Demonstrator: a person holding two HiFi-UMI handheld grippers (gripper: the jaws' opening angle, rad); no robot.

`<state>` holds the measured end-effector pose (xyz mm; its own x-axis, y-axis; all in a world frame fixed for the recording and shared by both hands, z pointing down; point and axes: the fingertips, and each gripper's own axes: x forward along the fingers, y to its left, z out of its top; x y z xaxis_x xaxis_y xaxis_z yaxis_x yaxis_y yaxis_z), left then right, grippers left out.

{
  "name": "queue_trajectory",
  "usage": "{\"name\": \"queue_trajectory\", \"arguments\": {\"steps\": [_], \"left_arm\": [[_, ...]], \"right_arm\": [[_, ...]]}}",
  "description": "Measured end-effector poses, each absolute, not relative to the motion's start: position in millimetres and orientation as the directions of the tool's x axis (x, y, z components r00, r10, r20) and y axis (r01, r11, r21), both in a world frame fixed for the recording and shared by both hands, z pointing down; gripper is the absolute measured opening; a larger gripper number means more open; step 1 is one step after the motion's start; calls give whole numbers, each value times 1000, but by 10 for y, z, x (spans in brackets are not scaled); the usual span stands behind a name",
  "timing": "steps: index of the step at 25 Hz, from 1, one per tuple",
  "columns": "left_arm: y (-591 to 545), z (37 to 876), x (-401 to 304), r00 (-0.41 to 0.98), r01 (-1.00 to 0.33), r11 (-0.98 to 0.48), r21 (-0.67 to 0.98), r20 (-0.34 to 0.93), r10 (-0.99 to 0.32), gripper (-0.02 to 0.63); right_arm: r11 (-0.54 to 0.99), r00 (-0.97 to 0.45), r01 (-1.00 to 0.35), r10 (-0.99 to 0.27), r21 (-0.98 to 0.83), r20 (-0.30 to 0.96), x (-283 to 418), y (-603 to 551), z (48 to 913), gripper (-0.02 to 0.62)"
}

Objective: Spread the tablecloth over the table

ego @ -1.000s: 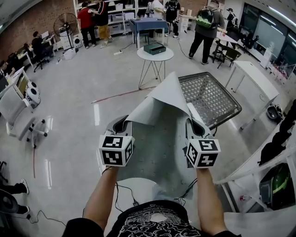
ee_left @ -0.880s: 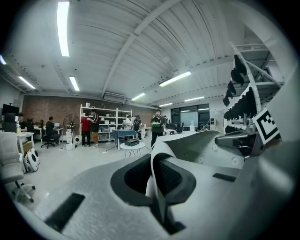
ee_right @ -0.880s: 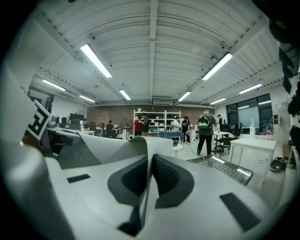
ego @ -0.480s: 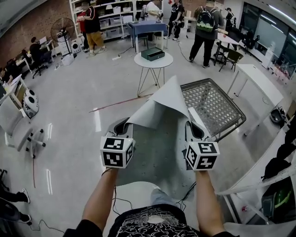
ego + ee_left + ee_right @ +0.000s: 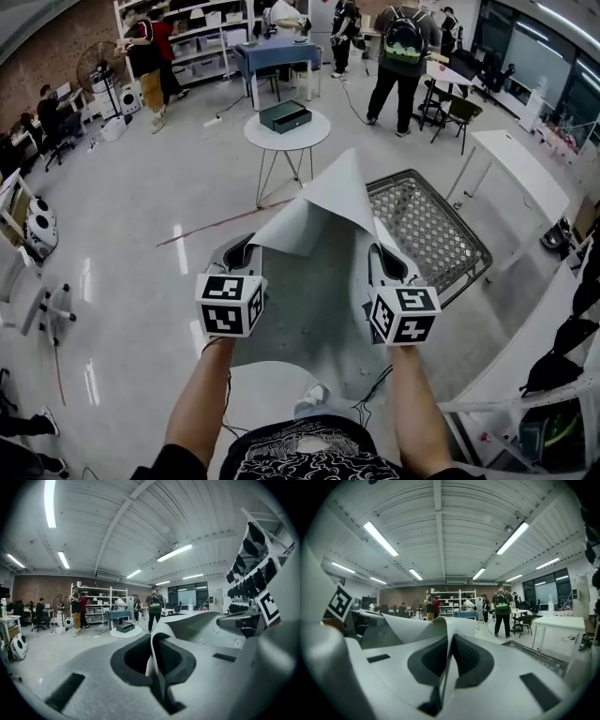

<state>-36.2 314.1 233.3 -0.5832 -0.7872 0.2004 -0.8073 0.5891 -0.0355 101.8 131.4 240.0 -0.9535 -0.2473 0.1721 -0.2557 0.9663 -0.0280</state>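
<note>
The grey tablecloth hangs stretched between my two grippers in the head view, and one pale corner is folded up and over toward me. My left gripper is shut on the cloth's left edge. My right gripper is shut on its right edge. In the left gripper view a thin fold of cloth is pinched between the dark pads of the left gripper. The right gripper view shows the same on the right gripper, with the cloth billowing off to the left. A metal mesh-topped table stands just beyond, at the right.
A round white table with a dark box stands ahead. A long white table and shelving lie to the right. Several people stand at the back near chairs and a blue table. A cable runs across the floor.
Both grippers have moved forward over the floor with the cloth still pinched. The round table and the mesh table now lie closer, and the folded corner keeps its shape.
</note>
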Motion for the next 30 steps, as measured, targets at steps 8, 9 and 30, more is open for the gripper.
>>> {"name": "queue_trajectory", "arguments": {"steps": [8,9,30], "left_arm": [[2413,2369,-718,-542,-835,550,-26,209,-814,9],[2328,2372,-738,-536,-839,543,-26,210,-818,9],[-52,2701,-1439,-159,-987,155,-39,248,-955,9]], "right_arm": [[951,-937,-308,-298,-29,182,816,650,2413,6],[948,-935,-317,-307,-31,180,825,574,2408,6],[727,-719,-685,-664,-47,206,837,-1015,2747,6]]}}
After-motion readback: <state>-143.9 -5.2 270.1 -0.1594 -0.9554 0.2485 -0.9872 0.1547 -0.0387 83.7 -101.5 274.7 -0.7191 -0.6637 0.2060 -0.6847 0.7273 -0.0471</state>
